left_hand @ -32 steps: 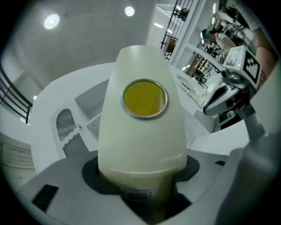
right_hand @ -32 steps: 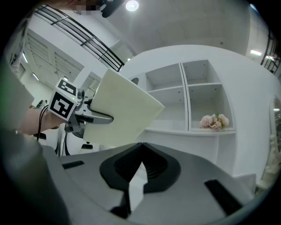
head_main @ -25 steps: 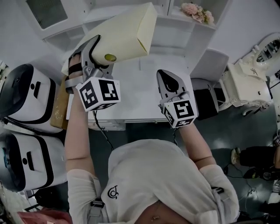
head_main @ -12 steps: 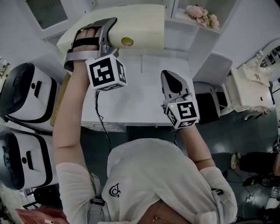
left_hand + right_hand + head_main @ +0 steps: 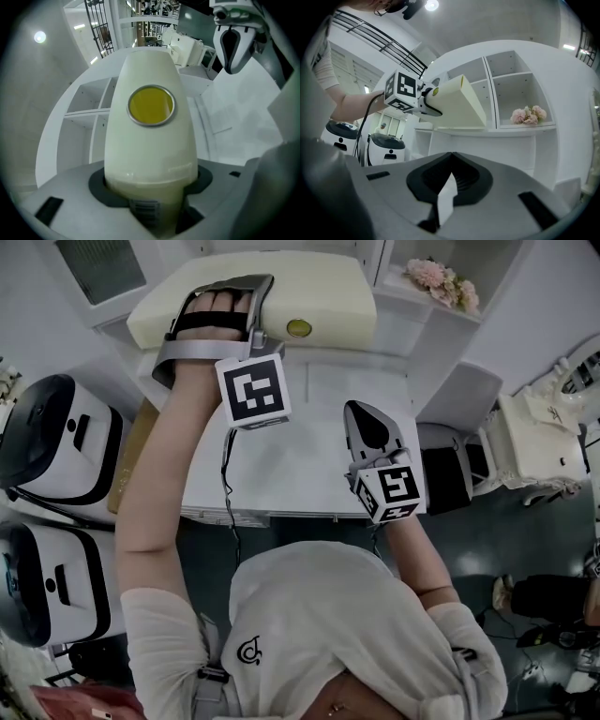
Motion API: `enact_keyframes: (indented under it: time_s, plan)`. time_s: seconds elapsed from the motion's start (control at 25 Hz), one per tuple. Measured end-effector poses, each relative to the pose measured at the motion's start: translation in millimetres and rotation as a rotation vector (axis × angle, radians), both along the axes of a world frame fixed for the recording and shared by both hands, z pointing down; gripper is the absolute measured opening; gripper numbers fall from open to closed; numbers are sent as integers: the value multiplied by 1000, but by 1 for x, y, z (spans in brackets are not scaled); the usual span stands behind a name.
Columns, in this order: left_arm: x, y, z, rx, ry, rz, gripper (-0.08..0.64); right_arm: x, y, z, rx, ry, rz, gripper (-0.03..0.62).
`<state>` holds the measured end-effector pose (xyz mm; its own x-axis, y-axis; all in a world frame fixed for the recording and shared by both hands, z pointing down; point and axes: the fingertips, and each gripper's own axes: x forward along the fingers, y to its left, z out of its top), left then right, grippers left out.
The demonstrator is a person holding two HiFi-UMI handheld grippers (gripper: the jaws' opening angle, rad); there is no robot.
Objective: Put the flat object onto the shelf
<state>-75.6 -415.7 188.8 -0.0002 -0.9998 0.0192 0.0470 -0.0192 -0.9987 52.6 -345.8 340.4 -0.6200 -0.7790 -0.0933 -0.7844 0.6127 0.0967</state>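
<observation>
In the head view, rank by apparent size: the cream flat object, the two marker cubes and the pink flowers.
1. cream flat object, clearly largest.
2. left marker cube and right marker cube: too alike to rank.
3. pink flowers, smallest, though they sit farther back on the shelf.

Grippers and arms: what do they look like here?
Both the left gripper and right gripper are grey shells with dark pads, each carrying a white cube with black square markers. A black cable hangs from the left cube, and a dark strap spans its frame. The person wears a white short-sleeved shirt.
</observation>
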Motion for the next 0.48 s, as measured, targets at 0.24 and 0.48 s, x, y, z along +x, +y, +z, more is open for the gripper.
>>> enact_keyframes:
  time_s: [0.24,0.48]
  plan:
    - [2,-41,10,-31,4,-12,296,6,-14,4,-15,-1,8,8]
    - [-5,-71,16,-23,1,-20,298,16,-25,10,-41,-8,19,8]
